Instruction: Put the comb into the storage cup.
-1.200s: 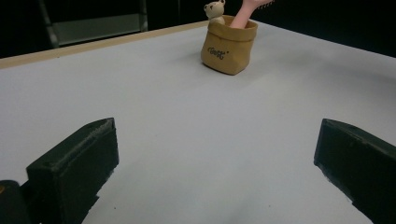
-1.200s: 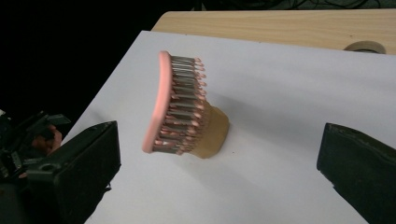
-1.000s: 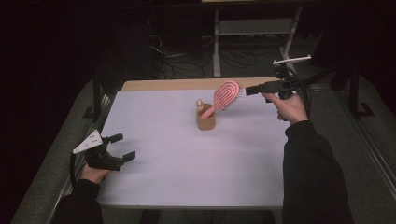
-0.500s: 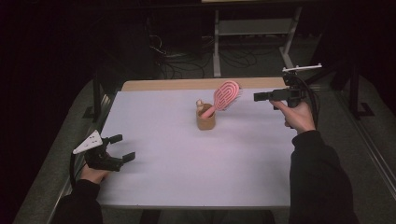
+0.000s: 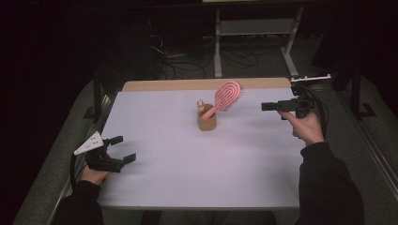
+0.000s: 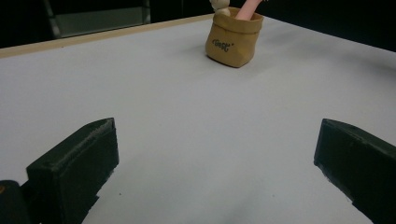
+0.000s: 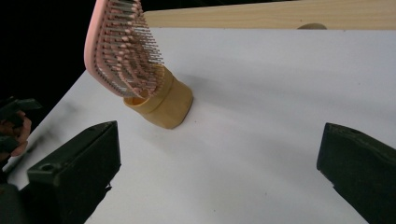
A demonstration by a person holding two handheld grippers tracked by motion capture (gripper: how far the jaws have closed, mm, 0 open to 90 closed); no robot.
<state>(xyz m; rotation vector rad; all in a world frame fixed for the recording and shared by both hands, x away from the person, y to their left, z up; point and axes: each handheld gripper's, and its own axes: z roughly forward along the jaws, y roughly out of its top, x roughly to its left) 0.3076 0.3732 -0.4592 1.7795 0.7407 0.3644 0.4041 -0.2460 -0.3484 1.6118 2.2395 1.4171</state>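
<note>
The pink hairbrush stands handle-down in the tan pouch near the far middle of the tabletop, its head leaning right. My right tongs hang wide and empty right of the pouch. My left tongs rest wide and empty, well apart from it at the near left.

Glossy pink plastic hairbrush stands in a matt, paper-like tan holder.

bare table all around; only the pouch with leaning hairbrush stands mid-table.
</note>
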